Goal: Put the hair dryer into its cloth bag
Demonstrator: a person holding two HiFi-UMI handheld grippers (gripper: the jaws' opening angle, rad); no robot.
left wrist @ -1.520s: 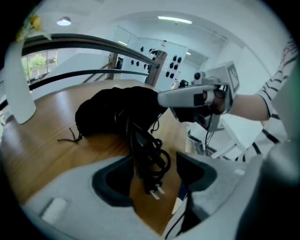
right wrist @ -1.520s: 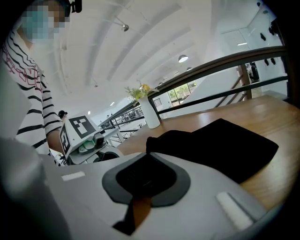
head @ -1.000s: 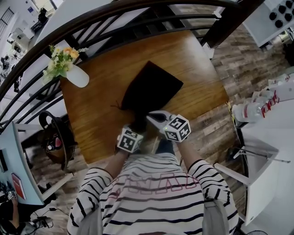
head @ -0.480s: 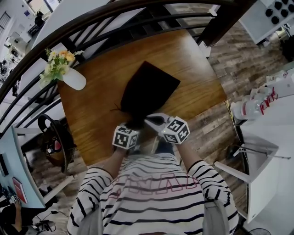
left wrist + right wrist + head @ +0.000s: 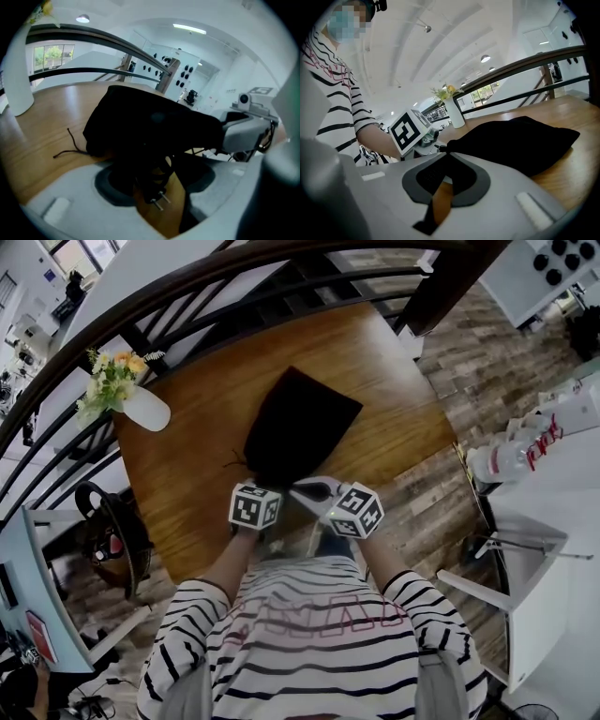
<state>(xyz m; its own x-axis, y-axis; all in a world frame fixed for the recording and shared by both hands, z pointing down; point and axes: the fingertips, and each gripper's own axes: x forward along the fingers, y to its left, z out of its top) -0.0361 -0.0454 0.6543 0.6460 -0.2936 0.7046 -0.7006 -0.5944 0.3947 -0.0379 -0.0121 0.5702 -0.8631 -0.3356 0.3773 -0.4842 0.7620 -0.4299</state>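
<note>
A black cloth bag (image 5: 302, 423) lies bulging on the wooden table (image 5: 202, 474), its mouth toward me and its drawstring (image 5: 70, 145) trailing to the left. My right gripper (image 5: 300, 487) is shut on the edge of the bag's mouth (image 5: 443, 146). My left gripper (image 5: 270, 487) sits at the mouth beside it. Its pads (image 5: 110, 185) close on the black end of the hair dryer (image 5: 140, 176), whose two-pin plug (image 5: 157, 199) hangs between the jaws. The rest of the hair dryer is hidden in the bag (image 5: 150, 122).
A white vase with flowers (image 5: 139, 401) stands at the table's far left corner. A dark curved railing (image 5: 187, 287) runs behind the table. A white counter with bottles (image 5: 525, 451) is to the right and a chair (image 5: 108, 521) to the left.
My left gripper has moved forward toward the bag's mouth with the black end of the hair dryer. My right gripper has kept still on the bag's edge.
</note>
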